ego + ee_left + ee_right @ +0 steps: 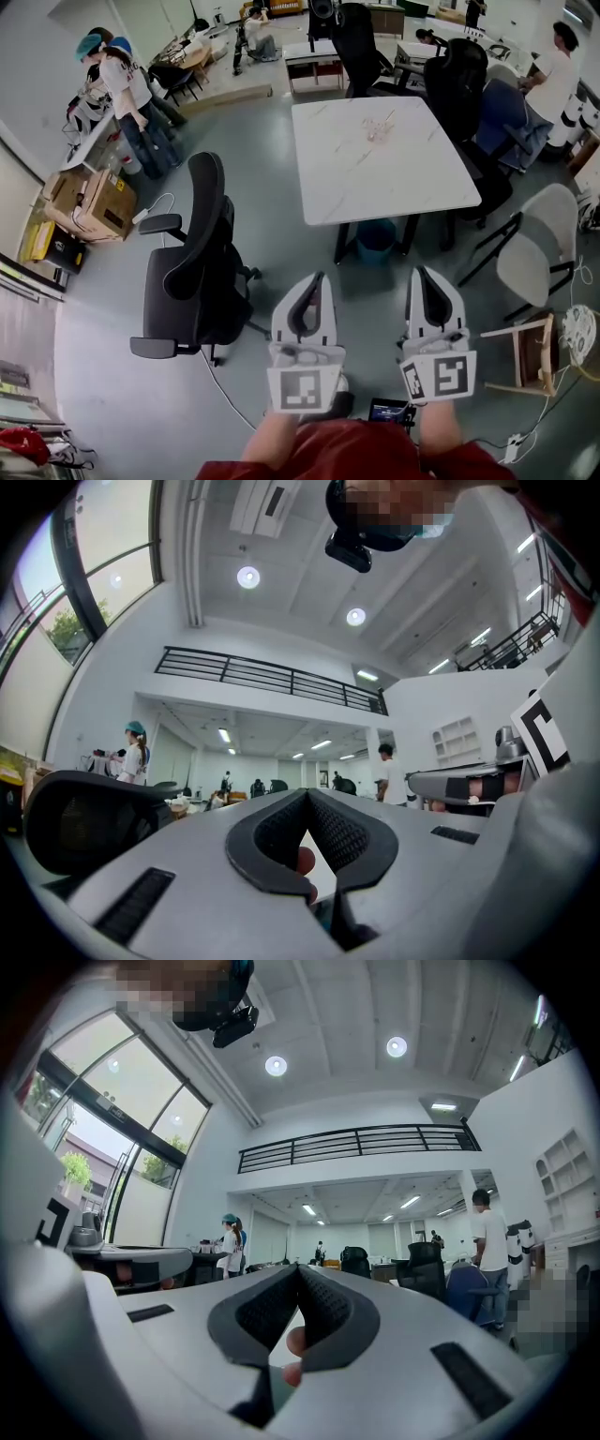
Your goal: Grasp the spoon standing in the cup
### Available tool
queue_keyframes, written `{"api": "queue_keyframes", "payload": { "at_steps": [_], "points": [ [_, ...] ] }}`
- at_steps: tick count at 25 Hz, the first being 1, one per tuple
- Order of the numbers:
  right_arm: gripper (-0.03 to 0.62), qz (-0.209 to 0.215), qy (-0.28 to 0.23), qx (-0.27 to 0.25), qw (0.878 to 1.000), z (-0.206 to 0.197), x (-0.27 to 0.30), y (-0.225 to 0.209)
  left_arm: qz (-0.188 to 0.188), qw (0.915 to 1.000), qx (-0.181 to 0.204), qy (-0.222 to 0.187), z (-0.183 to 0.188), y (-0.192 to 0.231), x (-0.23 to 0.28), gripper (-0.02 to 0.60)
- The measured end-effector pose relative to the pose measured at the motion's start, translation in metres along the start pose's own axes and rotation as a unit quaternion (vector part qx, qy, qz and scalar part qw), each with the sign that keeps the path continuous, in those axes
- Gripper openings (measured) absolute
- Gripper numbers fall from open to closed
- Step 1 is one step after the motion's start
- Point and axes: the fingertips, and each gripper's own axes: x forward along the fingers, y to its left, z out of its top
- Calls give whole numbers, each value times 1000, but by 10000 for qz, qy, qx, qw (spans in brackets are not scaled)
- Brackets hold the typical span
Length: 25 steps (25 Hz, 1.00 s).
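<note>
Currently I am holding both claws low, well short of the white surface (375,187) ahead. The left claw (317,279) is sitting with its jaws pressed together on nothing, and the right claw (420,274) is doing the same. Something small, pale and glassy is standing near the middle of that surface. I am taking it for the cup (379,127), though the spoon is too small to make out from here. I am expecting a light, stiff, slippery spoon in a cup that tips easily, so I am planning to pinch the handle above the rim.
</note>
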Motion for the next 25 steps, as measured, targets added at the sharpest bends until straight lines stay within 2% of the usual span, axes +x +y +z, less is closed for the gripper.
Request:
{"api": "queue_keyframes", "payload": {
  "at_steps": [5, 11, 18, 25],
  "points": [
    [12, 11, -15, -13, 10000, -1, 22, 4, 12, 10000, -96, -6, -3, 15, 16, 9],
    [12, -16, -186, -136, 9997, 14, 37, 6, -13, 9997, -69, -213, 10, 26, 29, 9],
    [12, -123, -498, -193, 9985, 36, 32, -5, -123, 9986, 28, -522, 33, 18, 33, 9],
    [12, -178, -631, -199, 9976, 36, 31, -19, -162, 9978, 138, -625, 33, 7, 41, 9]
  ]
}}
